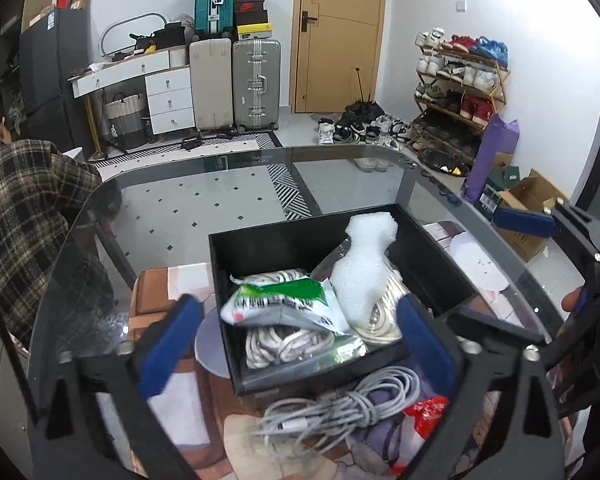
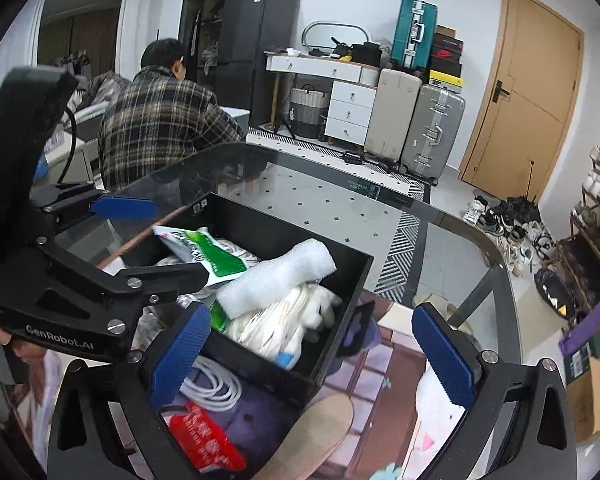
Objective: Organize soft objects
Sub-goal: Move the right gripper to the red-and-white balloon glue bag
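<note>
Black and open-topped, the rectangular plastic box (image 1: pixel 260 248) sits on my glass tabletop (image 1: pixel 204 204), holding coiled white rope (image 1: pixel 284 344), a green-and-white plastic packet (image 1: pixel 280 300) and a white foam sheet roll (image 1: pixel 364 264) lying on top. My left gripper (image 1: pixel 296 340) hangs spread wide and empty over the box's near edge, with a bundled grey cable (image 1: pixel 340 404) and a red plastic packet (image 1: pixel 428 412) just outside the box below it. My right gripper (image 2: pixel 312 352) is spread and empty too, at the box's near corner
</note>
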`<control>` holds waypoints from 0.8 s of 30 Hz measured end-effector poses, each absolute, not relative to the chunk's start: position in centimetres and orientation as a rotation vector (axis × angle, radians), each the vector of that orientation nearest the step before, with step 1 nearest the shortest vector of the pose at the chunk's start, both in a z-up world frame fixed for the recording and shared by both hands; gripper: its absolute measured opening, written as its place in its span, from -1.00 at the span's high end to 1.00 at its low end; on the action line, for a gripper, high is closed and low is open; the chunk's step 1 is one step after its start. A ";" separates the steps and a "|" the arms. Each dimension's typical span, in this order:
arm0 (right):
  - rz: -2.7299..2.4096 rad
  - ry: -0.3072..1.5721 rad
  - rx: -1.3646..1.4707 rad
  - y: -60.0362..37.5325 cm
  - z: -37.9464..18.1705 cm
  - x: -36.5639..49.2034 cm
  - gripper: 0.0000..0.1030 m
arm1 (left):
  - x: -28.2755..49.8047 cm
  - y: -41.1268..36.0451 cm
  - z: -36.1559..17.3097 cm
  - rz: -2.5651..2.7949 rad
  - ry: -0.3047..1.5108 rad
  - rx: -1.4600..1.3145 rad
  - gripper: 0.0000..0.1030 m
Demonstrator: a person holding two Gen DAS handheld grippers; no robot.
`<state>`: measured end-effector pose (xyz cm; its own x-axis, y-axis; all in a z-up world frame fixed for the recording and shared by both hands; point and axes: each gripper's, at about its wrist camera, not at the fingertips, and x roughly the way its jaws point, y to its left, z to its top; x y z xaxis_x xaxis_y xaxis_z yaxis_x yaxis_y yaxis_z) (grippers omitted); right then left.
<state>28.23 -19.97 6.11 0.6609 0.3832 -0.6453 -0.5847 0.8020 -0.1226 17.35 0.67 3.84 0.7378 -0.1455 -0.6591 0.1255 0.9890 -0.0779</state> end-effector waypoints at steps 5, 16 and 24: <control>0.550 0.680 -0.255 -21.6 6.4 26.4 -0.98 | 15.4 1.7 4.1 -0.130 0.725 -0.048 -1.00; 0.562 0.743 -0.217 -22.1 4.2 24.1 -0.98 | 10.8 2.6 3.2 -0.034 0.726 -0.023 -1.00; 0.608 0.781 -0.206 -21.3 2.6 23.1 -0.98 | 9.1 1.7 1.4 0.029 0.737 0.019 -1.00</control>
<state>23.11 -21.34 2.59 0.5506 0.4362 -0.7118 -0.5837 0.8107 0.0454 9.12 1.68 1.41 0.7403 0.0330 -0.6715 -0.0197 0.9994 0.0274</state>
